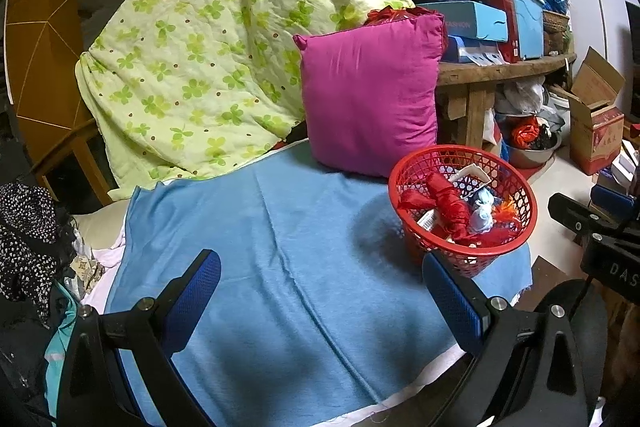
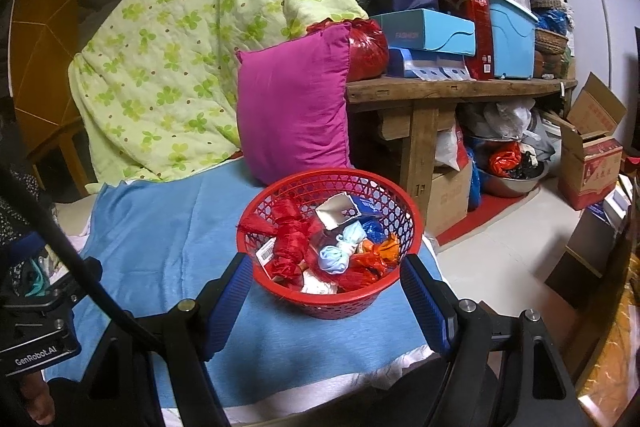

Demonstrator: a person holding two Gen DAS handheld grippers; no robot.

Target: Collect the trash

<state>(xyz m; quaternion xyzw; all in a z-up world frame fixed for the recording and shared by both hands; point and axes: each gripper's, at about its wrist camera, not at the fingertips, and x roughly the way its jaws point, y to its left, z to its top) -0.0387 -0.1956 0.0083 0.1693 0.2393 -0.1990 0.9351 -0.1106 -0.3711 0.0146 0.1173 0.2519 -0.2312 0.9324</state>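
Note:
A red plastic mesh basket stands on the blue blanket at its right edge; it also shows in the right wrist view. It holds crumpled trash: a red wrapper, a pale blue wad, orange foil and a silver card. My left gripper is open and empty above the blanket, left of the basket. My right gripper is open, its pads on either side of the basket's near rim, not touching it.
A magenta pillow leans behind the basket against a green flowered quilt. A wooden bench stacked with boxes stands at the right. Cardboard boxes and a metal bowl sit on the floor. Dark clothes lie at the left.

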